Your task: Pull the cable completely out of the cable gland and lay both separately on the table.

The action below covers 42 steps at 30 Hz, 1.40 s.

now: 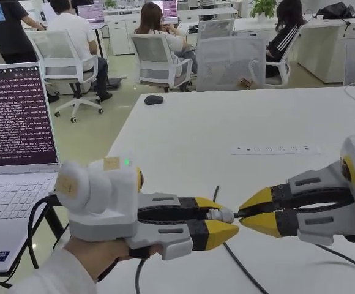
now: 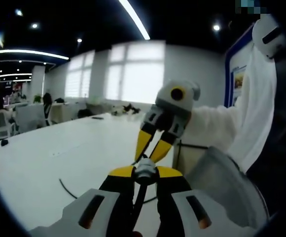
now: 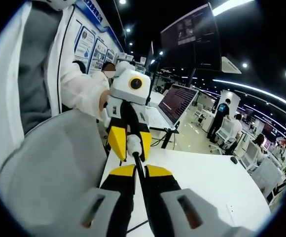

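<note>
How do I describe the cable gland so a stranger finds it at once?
Above the white table, the left gripper meets the right gripper. The cable gland is the small pale stub in the left one's yellow tips, unlike the thin black cable.

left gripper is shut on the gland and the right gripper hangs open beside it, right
No. The left gripper is shut on the gland, but the right gripper is shut too, on the cable beside it; the right gripper view shows this.
</note>
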Tool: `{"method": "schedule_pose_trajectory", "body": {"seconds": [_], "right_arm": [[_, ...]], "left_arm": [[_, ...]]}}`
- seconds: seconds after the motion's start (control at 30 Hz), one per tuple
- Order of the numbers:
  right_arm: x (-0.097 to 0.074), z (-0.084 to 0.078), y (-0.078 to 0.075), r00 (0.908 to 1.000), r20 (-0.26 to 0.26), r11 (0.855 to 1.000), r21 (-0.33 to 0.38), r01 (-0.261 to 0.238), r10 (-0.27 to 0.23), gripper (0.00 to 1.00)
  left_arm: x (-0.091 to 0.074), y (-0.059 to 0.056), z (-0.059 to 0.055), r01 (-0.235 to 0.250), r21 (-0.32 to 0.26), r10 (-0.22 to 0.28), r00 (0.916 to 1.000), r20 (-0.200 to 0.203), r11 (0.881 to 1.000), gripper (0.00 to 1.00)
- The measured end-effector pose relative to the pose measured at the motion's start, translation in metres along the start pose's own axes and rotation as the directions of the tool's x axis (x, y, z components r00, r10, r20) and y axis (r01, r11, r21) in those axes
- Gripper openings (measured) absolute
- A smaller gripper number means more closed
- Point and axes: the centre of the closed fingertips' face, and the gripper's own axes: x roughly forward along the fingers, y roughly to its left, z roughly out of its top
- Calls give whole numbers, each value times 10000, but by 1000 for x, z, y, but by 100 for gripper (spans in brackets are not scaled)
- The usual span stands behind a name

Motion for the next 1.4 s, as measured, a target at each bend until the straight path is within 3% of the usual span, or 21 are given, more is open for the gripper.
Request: {"method": "schedule_pose_trajectory", "body": {"seconds": [0.47, 0.8, 1.1, 1.4], "right_arm": [[-19, -22, -13, 9971, -224, 9956, 585, 736, -724, 6], [-36, -42, -16, 9909, -392, 9836, 1224, 1324, -1286, 6], [-35, -46, -14, 9899, -431, 9795, 1449, 1399, -1350, 6], [-31, -53, -8, 9913, -717, 9797, 1597, 1208, -1106, 10]], "left_arm": [[-10, 12, 4, -335, -219, 342, 9989, 316, 9992, 17], [-20, 22, 9, -705, -373, 727, 9956, 596, 9968, 17], [-16, 17, 9, -631, -266, 643, 9967, 499, 9977, 17], [-12, 8, 8, -337, -142, 343, 9984, 439, 9993, 17]]}}
